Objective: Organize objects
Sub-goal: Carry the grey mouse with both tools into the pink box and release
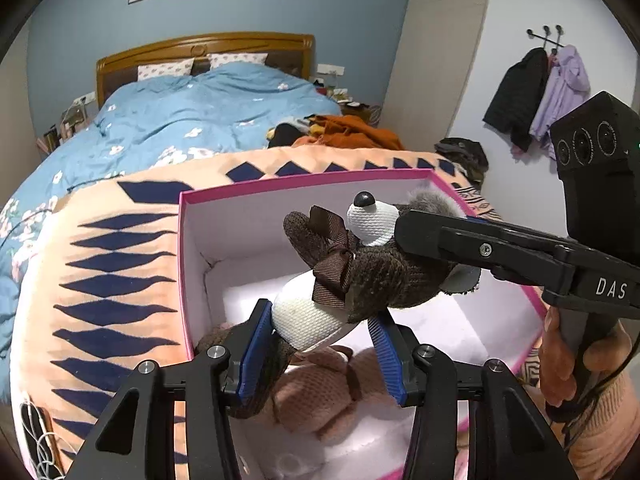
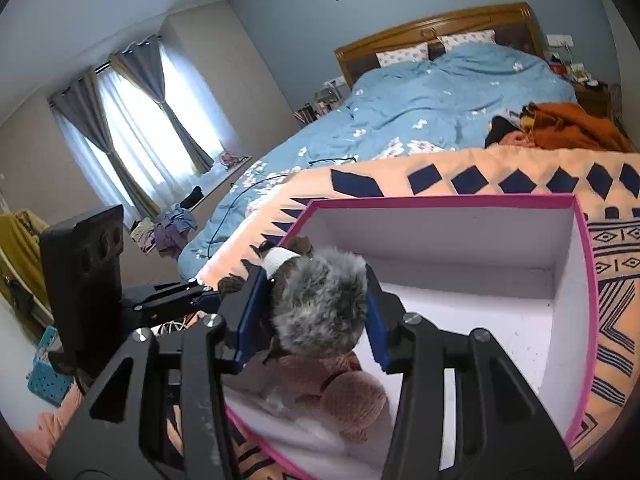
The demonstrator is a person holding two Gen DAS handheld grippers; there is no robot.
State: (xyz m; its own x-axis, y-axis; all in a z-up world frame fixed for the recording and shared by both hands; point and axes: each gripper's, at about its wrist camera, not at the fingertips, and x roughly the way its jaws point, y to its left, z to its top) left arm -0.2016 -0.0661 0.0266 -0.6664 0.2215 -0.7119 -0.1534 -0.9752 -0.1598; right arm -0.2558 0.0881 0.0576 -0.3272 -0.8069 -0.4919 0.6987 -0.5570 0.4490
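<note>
While right-held: grey fur (image 2: 320, 300) (right wrist only)

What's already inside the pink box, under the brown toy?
A pinkish-tan plush toy lies on the white floor of the pink box, directly under the brown plush toy held by both tools. The tools and brown toy cover part of it and the near floor.
</note>
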